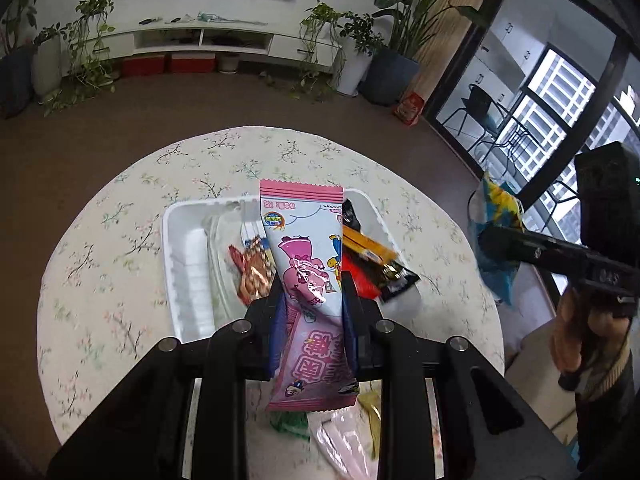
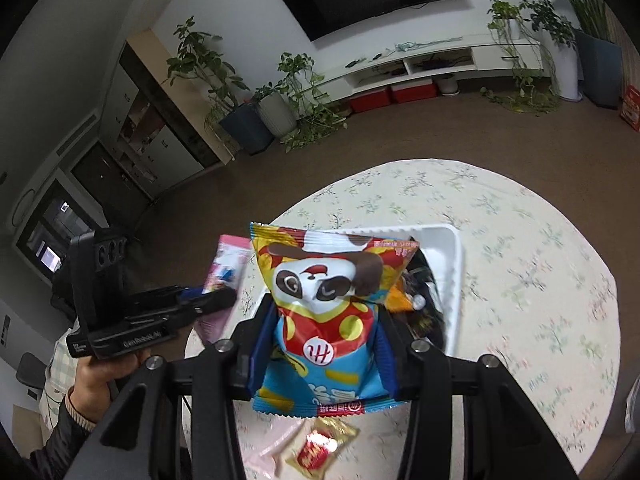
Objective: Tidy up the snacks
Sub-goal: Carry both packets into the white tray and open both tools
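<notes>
My left gripper (image 1: 310,294) is shut on a long pink and white snack packet (image 1: 308,248), held up above the near end of the white tray (image 1: 176,248). My right gripper (image 2: 326,316) is shut on a puffy blue, yellow and red snack bag (image 2: 324,292) with a cartoon face. That bag also shows at the right of the left wrist view as the blue bag (image 1: 496,236). The tray holds an orange-brown wrapper (image 1: 252,268), an orange and black packet (image 1: 376,260) and a red packet (image 1: 360,280). The pink packet (image 2: 226,268) appears left of the bag in the right wrist view.
The tray rests on a round table with a floral cloth (image 1: 100,280). Loose wrappers lie near the table's front edge: a green one (image 1: 290,426), a pale pink one (image 1: 344,444), a red and gold one (image 2: 320,444). A hand (image 2: 96,384) grips the left tool. Brown floor surrounds the table.
</notes>
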Available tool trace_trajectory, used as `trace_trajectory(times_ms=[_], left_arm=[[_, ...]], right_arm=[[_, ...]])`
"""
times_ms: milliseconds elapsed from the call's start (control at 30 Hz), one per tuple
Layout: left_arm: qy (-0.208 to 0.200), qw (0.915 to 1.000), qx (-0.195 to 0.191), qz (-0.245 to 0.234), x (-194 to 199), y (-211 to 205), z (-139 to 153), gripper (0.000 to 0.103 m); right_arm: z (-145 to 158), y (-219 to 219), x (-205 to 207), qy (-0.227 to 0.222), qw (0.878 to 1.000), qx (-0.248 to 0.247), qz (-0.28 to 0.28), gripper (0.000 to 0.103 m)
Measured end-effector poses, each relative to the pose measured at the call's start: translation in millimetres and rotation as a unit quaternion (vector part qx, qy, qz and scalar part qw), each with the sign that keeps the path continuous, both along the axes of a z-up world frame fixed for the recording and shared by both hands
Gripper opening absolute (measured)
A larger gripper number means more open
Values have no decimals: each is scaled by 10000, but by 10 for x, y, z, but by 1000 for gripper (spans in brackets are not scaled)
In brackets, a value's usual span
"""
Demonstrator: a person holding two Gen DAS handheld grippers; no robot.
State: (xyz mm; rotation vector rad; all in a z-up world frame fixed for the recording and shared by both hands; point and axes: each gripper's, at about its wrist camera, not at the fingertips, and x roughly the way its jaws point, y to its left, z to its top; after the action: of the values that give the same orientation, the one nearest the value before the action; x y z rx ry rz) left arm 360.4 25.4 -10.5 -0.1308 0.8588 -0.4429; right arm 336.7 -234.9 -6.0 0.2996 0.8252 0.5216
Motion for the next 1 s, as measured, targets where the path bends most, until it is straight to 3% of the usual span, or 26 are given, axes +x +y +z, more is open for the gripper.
trace_trajectory(times_ms=[333,600,867,1000], left_arm=[[374,9990,154,171,553,-145,-533,23],[392,9978,384,359,785,-230,-847,25],[431,9971,438,441,901,-243,-1099,26],[415,9965,482,534,894,-262,-1118,33]], right_arm=[[-506,435,551,697,9967,-314,-283,47],[-770,566,718,783,9915,-887,-536,47],[-878,637,780,826,9895,-1064,-533,49],[-874,653,775,817,9888,-1124,-545,50]])
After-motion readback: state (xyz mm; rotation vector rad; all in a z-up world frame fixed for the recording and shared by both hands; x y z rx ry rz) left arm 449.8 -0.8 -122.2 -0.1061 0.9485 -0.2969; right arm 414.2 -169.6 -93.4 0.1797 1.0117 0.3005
